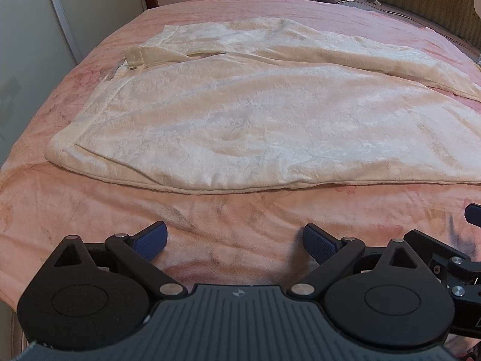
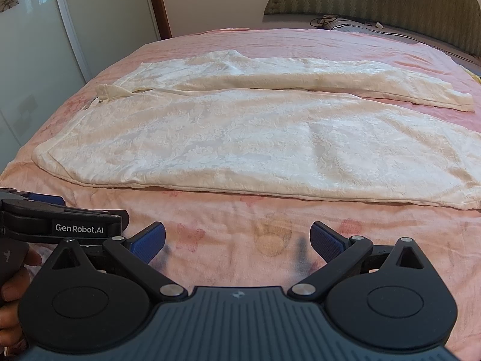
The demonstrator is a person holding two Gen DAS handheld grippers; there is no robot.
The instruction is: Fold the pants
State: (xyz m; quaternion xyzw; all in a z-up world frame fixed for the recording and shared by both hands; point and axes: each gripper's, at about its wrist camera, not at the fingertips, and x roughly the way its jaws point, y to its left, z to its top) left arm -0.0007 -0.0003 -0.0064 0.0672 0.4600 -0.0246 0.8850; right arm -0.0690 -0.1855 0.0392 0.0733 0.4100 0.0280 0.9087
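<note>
Cream patterned pants (image 1: 228,120) lie spread flat on a pink bedspread (image 1: 234,240), waistband to the left, both legs running to the right. They also show in the right wrist view (image 2: 255,144), where the far leg's hem (image 2: 463,102) is visible. My left gripper (image 1: 234,240) is open and empty, hovering over bare bedspread just short of the pants' near edge. My right gripper (image 2: 237,240) is open and empty, also short of the near edge. The left gripper shows at the left edge of the right wrist view (image 2: 60,225).
A grey-white wardrobe (image 2: 36,60) stands to the left of the bed. A padded green headboard (image 2: 375,0) is at the far right, with a cable and pillow (image 2: 345,24) below it. The bedspread (image 2: 240,219) continues in front of the pants.
</note>
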